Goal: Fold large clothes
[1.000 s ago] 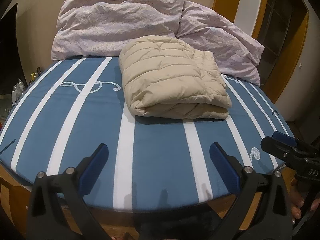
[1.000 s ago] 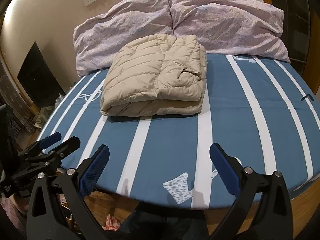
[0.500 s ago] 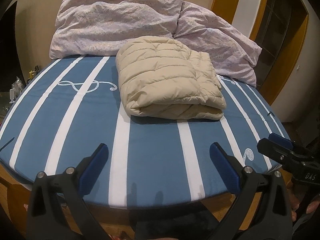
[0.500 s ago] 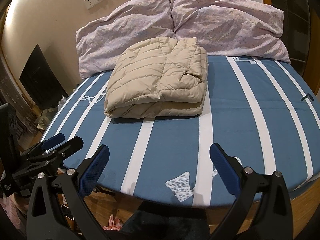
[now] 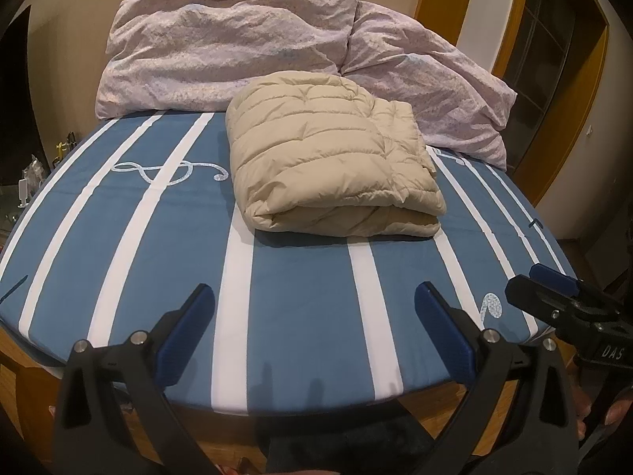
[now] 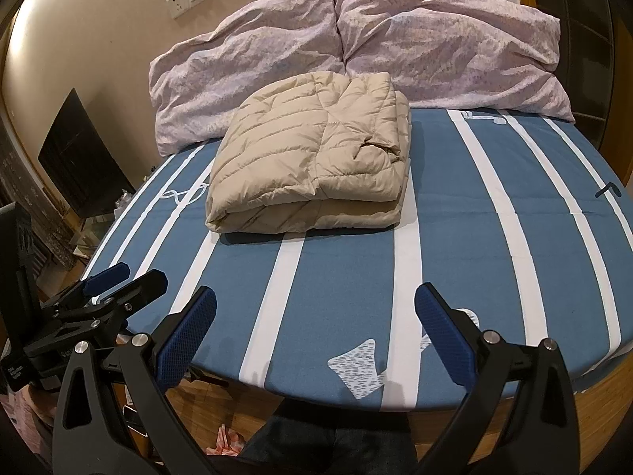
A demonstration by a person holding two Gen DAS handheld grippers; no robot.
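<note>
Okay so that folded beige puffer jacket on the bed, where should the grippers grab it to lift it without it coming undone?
Probably the beige puffer jacket is best taken at its two short sides, one open gripper each, left gripper and right gripper coming in low from the near edge. The rounded fold faces the camera there and the layers stack flat, so pinching through all layers keeps the bundle closed.

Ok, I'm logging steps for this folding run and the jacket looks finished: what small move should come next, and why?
Probably just draw both grippers back from the bed. The beige puffer jacket already lies folded in a compact bundle, and the left gripper and right gripper are open, empty and clear of it.
</note>
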